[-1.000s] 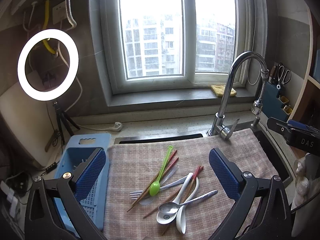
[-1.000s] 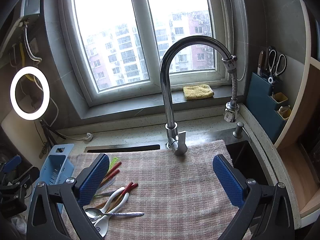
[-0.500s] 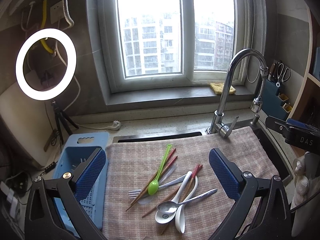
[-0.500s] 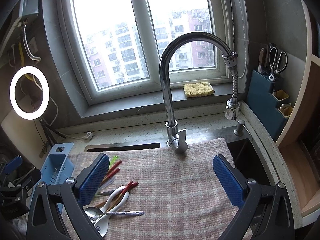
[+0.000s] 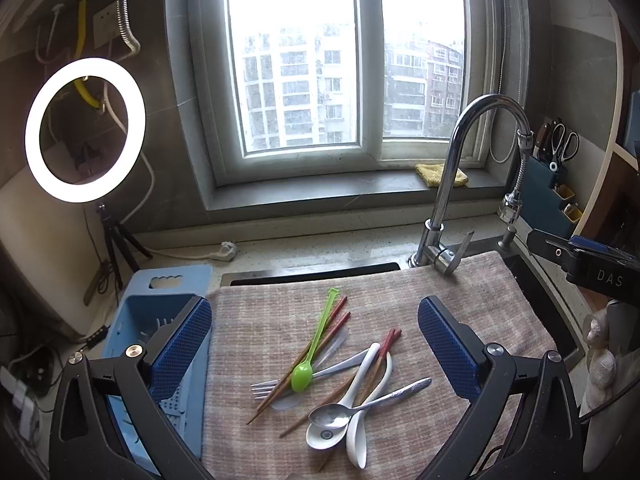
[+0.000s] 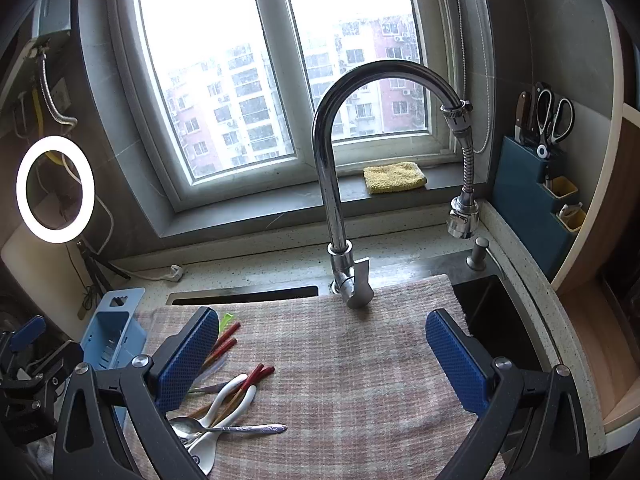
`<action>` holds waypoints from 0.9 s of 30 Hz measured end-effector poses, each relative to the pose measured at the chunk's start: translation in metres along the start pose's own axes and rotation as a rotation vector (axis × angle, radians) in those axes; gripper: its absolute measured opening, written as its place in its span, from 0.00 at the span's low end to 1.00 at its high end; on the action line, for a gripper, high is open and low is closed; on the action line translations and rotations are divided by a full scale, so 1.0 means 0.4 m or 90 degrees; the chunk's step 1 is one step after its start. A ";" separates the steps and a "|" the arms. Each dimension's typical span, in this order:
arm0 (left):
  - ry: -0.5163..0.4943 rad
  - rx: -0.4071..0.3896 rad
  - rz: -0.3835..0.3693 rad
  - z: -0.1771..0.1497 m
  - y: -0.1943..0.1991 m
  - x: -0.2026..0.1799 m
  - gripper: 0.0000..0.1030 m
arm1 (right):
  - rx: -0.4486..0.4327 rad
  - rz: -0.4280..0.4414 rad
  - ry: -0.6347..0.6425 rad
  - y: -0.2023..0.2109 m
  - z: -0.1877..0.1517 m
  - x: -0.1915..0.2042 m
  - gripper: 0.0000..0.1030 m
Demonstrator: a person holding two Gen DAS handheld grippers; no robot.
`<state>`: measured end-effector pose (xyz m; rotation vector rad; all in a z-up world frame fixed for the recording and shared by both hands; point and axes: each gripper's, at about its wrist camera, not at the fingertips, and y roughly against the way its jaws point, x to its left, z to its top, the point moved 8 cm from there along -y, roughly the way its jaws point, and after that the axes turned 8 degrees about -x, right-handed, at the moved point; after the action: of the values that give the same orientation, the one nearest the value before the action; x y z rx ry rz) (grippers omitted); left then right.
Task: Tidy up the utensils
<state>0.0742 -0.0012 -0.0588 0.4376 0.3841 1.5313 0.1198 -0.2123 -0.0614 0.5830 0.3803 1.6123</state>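
Left gripper (image 5: 314, 344): jaws spread wide, nothing between the blue pads; it hangs above the utensil pile. Right gripper (image 6: 322, 354): likewise wide apart and empty, over bare cloth to the right of the pile.

Step in hand, as I judge it: the approach before a first pick. Nothing is lifted or sorted yet.

Utensils lie in a loose heap on a checked cloth (image 5: 472, 296) spread over the sink, left of the tap (image 5: 444, 200). A blue tray (image 5: 136, 320) sits just beside the cloth's left edge, a likely place for them, though that is a guess.

The heap:
- green spoon (image 5: 316, 344), long thin handle, lying on top across wooden chopsticks (image 5: 292, 372) with red ends.
- metal fork (image 5: 266, 388), tines toward the left, partly under the chopsticks.
- two white spoons (image 5: 360, 408), bowls overlapping.
- metal spoon (image 5: 360, 404) across the white ones, patterned handle pointing right.
- a second chopstick pair (image 5: 384, 348) threaded under the white handles.

Next move calls for lowering the left gripper onto a top piece. The green spoon looks freest, and closing across its narrow handle seems best. Risk: pieces interlock, so one lift may drag its neighbours.
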 end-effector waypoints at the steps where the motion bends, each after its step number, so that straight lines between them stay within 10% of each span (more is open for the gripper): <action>1: 0.000 0.000 0.000 0.002 -0.001 0.000 0.99 | 0.001 0.000 0.000 -0.002 -0.001 0.000 0.99; 27: -0.006 0.024 -0.007 -0.013 -0.027 -0.012 0.99 | 0.026 -0.005 -0.010 -0.025 -0.029 -0.015 0.99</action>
<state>0.0809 -0.0056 -0.0692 0.4712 0.4073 1.5129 0.1217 -0.2160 -0.0772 0.6238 0.4034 1.5940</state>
